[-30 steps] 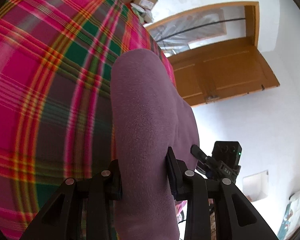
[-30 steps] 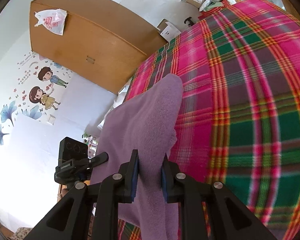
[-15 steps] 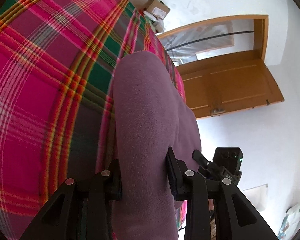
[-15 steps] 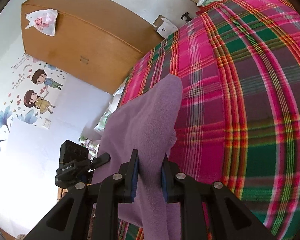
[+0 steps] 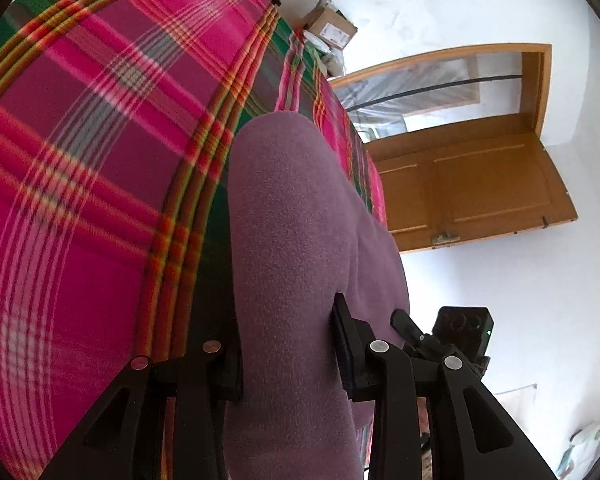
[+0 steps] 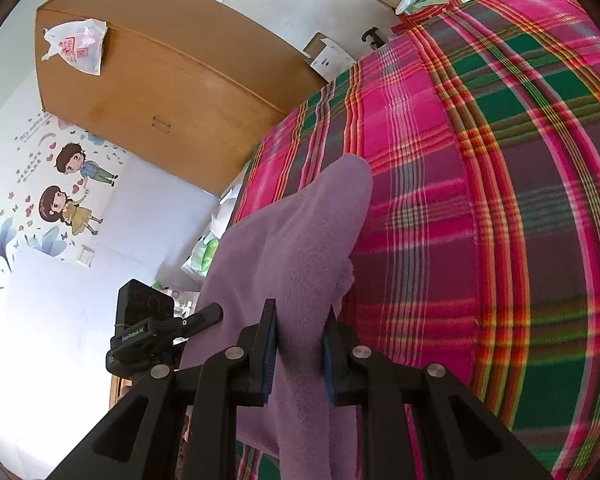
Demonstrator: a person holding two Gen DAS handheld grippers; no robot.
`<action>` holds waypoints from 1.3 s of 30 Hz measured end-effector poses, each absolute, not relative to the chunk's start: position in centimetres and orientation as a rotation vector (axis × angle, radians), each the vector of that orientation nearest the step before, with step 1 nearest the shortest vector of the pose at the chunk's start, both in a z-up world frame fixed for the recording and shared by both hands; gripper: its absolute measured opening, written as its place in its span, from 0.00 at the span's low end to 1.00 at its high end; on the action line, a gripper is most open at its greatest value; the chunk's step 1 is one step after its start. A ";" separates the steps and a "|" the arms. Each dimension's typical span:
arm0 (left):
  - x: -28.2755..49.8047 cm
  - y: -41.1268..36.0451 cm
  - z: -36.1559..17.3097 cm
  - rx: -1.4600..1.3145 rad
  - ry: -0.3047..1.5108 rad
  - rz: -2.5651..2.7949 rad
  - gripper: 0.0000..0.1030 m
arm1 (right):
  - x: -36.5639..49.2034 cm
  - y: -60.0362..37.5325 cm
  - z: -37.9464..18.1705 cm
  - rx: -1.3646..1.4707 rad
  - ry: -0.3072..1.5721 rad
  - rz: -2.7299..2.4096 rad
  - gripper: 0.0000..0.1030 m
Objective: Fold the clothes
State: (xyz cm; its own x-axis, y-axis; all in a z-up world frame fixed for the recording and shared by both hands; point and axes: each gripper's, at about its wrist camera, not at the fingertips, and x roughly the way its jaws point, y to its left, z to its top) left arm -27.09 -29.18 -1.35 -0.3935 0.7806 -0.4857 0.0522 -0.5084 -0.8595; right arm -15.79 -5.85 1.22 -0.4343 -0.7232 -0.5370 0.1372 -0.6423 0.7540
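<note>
The left gripper [image 5: 286, 352] is clamped on a thick bunch of purple fleece cloth [image 5: 292, 220], and the right gripper [image 6: 298, 344] pinches a thinner fold of the same cloth [image 6: 296, 240], which stretches between them and rises forward past the fingers of each. Beyond it spreads a bed covered in a pink, green and orange plaid blanket [image 6: 480, 200]. Farther off stand a wooden cabinet [image 6: 160, 80], cardboard boxes [image 5: 330, 30], a wooden door [image 5: 468, 184] and white walls with cartoon stickers [image 6: 68, 184].

Fuzzy matt purple fleece garment [image 5: 292, 248], woven plaid blanket [image 5: 100, 160], matt black plastic tongs [image 6: 298, 354].
</note>
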 end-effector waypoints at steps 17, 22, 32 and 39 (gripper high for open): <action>-21.8 -35.9 -2.4 -1.340 -1.157 1.913 0.34 | -18.7 -6.2 -0.6 1.253 -0.868 -2.172 0.19; -20.4 -37.2 -2.7 -1.347 -1.161 1.900 0.35 | -18.5 -5.6 -1.5 1.261 -0.883 -2.175 0.20; -16.9 -39.5 -1.5 -1.364 -1.121 1.968 0.38 | -17.6 -5.9 -0.6 1.306 -0.751 -2.238 0.26; -12.6 -42.6 -0.3 -1.377 -1.072 2.083 0.38 | -14.7 -6.7 1.7 1.246 -0.577 -2.413 0.26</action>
State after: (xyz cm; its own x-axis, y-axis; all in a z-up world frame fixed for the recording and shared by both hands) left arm -12.62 -42.59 -0.32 -0.4206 0.6972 -0.5805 0.0668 -0.6144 -0.7862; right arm -14.67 -6.73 1.74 -0.5444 -0.4908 -0.6803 0.1299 -0.8505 0.5096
